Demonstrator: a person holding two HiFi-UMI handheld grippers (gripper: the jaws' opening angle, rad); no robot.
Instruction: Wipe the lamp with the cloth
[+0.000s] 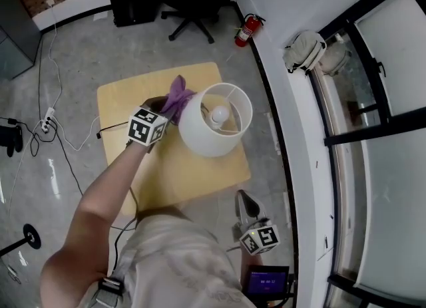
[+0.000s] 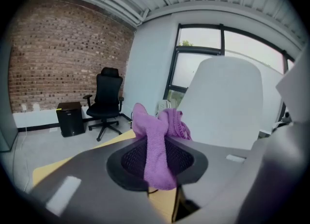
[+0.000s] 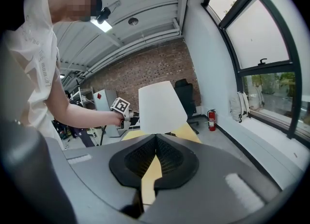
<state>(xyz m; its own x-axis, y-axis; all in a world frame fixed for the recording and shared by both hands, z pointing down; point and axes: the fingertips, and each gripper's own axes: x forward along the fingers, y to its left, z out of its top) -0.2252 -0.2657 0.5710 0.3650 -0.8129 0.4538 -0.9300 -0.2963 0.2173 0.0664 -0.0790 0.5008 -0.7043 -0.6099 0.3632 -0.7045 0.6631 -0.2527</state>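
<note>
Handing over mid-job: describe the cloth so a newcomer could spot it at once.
Find the light wooden table on the grey floor; the white lamp stands on it. Just left of the lamp in the head view, the left gripper is shut on the cloth. It is the only purple, fuzzy thing there.

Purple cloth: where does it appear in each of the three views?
Head view: the purple cloth is at centre, just left of the lampshade.
Left gripper view: centre, clamped between the jaws.
Right gripper view: not seen in it.
Shared landmark: the lampshade.
</note>
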